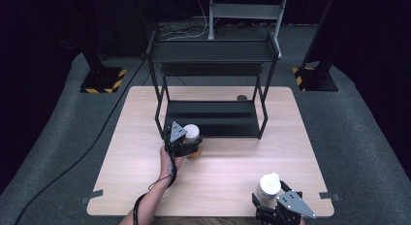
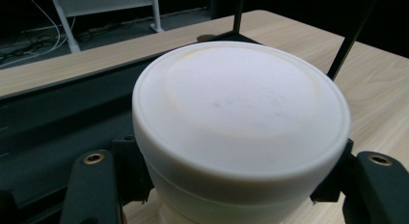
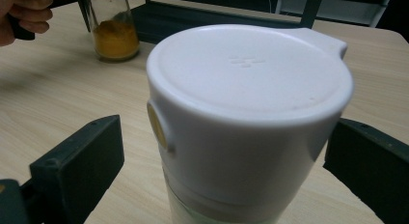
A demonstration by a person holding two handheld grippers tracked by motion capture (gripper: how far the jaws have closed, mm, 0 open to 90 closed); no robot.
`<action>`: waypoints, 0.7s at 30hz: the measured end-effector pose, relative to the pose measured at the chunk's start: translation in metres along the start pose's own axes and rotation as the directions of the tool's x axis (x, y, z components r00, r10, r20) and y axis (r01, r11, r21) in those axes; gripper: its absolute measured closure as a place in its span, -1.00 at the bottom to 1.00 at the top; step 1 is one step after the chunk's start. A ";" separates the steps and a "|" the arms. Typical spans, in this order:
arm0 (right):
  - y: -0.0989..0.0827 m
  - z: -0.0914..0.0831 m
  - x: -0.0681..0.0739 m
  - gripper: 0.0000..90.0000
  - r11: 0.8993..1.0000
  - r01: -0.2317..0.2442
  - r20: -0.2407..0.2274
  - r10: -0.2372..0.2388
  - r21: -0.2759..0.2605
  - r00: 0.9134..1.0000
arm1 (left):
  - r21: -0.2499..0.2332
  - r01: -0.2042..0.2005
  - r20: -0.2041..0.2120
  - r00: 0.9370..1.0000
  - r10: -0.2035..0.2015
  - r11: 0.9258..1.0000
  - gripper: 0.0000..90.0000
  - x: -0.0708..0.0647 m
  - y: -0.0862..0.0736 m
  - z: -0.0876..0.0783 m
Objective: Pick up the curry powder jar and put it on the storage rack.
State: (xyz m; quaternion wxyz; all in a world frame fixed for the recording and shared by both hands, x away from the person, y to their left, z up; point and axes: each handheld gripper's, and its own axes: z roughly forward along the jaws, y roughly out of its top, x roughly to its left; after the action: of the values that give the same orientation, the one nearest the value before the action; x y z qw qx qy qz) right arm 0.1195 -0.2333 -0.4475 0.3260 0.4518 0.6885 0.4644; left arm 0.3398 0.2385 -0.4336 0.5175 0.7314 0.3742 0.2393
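Observation:
A glass jar with a white lid and orange powder inside stands on the wooden table, just in front of the black rack's lower shelf. My left gripper is shut on it, its jaws pressing both sides just under the lid. The same jar appears far off in the right gripper view. Near the table's front right edge stands a taller white-capped container. My right gripper is open around this container, with a gap at each jaw.
The two-tier black rack takes up the back middle of the table. A small dark disc lies behind its lower shelf. Stand bases with yellow-black stripes sit on the grey floor, and a cable runs past the table's left side.

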 end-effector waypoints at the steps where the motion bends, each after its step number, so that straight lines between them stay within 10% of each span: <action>1: 0.000 0.001 0.000 -1.00 1.000 0.002 0.001 -0.002 0.001 1.000 | 0.002 -0.002 0.003 1.000 0.002 1.000 -0.24 0.001 0.002 -0.002; 21: -0.001 0.002 -0.001 -1.00 1.000 -0.017 -0.015 0.017 0.001 1.000 | -0.023 -0.032 0.043 0.999 0.033 0.999 -0.25 0.020 0.026 -0.026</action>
State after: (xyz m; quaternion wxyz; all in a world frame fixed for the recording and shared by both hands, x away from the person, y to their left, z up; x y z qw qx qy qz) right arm 0.1214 -0.2341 -0.4488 0.3167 0.4543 0.6871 0.4704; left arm 0.3404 0.2645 -0.4008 0.5297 0.7365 0.3482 0.2360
